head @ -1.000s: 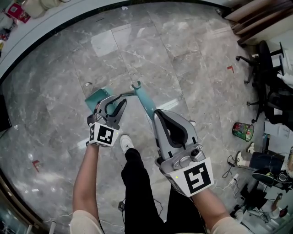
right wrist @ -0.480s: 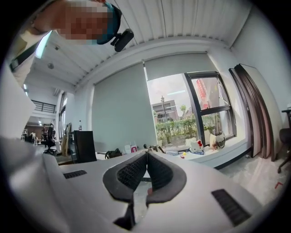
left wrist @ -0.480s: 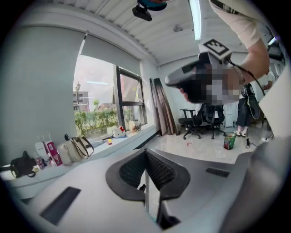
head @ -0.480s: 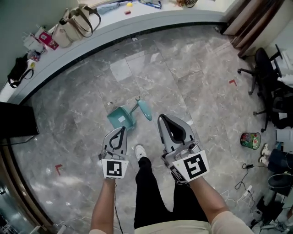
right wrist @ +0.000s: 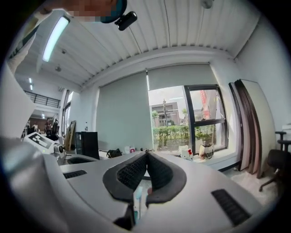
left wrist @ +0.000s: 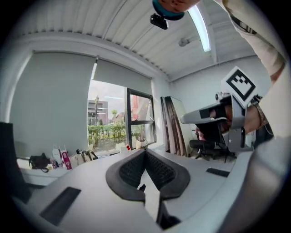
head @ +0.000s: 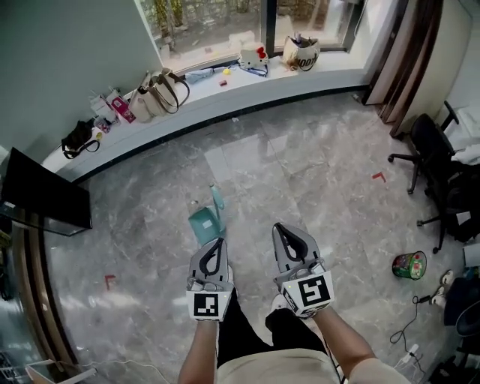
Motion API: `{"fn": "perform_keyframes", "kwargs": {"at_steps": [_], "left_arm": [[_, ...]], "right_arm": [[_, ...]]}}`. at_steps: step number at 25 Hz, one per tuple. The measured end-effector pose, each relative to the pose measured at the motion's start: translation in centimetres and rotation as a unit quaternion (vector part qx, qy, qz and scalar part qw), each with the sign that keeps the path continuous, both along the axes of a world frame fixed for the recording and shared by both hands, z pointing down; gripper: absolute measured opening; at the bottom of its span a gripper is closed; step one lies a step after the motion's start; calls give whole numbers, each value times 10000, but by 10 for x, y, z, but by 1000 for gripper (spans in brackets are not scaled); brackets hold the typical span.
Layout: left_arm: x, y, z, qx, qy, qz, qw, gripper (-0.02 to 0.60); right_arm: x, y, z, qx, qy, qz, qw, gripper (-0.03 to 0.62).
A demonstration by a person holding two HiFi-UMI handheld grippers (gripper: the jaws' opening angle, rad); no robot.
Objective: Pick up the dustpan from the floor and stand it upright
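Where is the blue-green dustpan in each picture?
Head view: the dustpan stands upright on the floor, a little left of centre, just beyond the left hand-held gripper.
Left gripper view: not in it.
Right gripper view: only a thin teal sliver low between the jaws; it might be the dustpan, but too little shows to tell.
Shared landmark: the window with green bushes outside, seen in all three.

left tool [head: 216,244], right tool [head: 283,229] pulled back from dustpan [head: 208,219], now standing upright.
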State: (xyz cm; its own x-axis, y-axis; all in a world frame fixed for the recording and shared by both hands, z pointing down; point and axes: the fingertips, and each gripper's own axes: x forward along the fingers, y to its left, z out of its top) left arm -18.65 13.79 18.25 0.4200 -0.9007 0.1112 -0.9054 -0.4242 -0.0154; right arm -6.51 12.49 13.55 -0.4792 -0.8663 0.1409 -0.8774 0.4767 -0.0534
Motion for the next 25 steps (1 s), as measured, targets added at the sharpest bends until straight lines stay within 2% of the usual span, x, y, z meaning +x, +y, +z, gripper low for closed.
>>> {"fn": "perform_keyframes", "kwargs": {"at_steps": [3, 5, 8, 12, 16, 19, 22, 25], "left_arm": [[38, 40, -33, 64, 391, -194, 9990, 11], [58, 64, -51, 108, 410, -159, 9990, 11], [68, 94, -67, 101, 337, -109, 9993, 11], [49, 125, -63, -80, 93, -21, 9999, 11], [28, 135, -68, -60, 360, -274, 9990, 11], [15, 147, -66, -85, 306, -293, 9991, 11], [5, 153, -69, 31, 435, -304, 9986, 11], [18, 157, -82, 324, 410, -179, 9985, 11]], "right_arm": [[42, 40, -19, -40, 140, -33, 9999, 18], [63, 62, -27, -84, 140, -6, 9999, 18], [78, 87, -38, -100, 91, 135, 9998, 18], [63, 111, -43, -78, 43, 191, 9998, 18], [47, 122, -36, -174, 0, 172, 9997, 18], [36, 133, -36, -204, -37, 218, 9995, 18], [19, 149, -41, -260, -75, 123, 9996, 18], [17, 164, -49, -255, -38, 50, 9997, 18]]}}
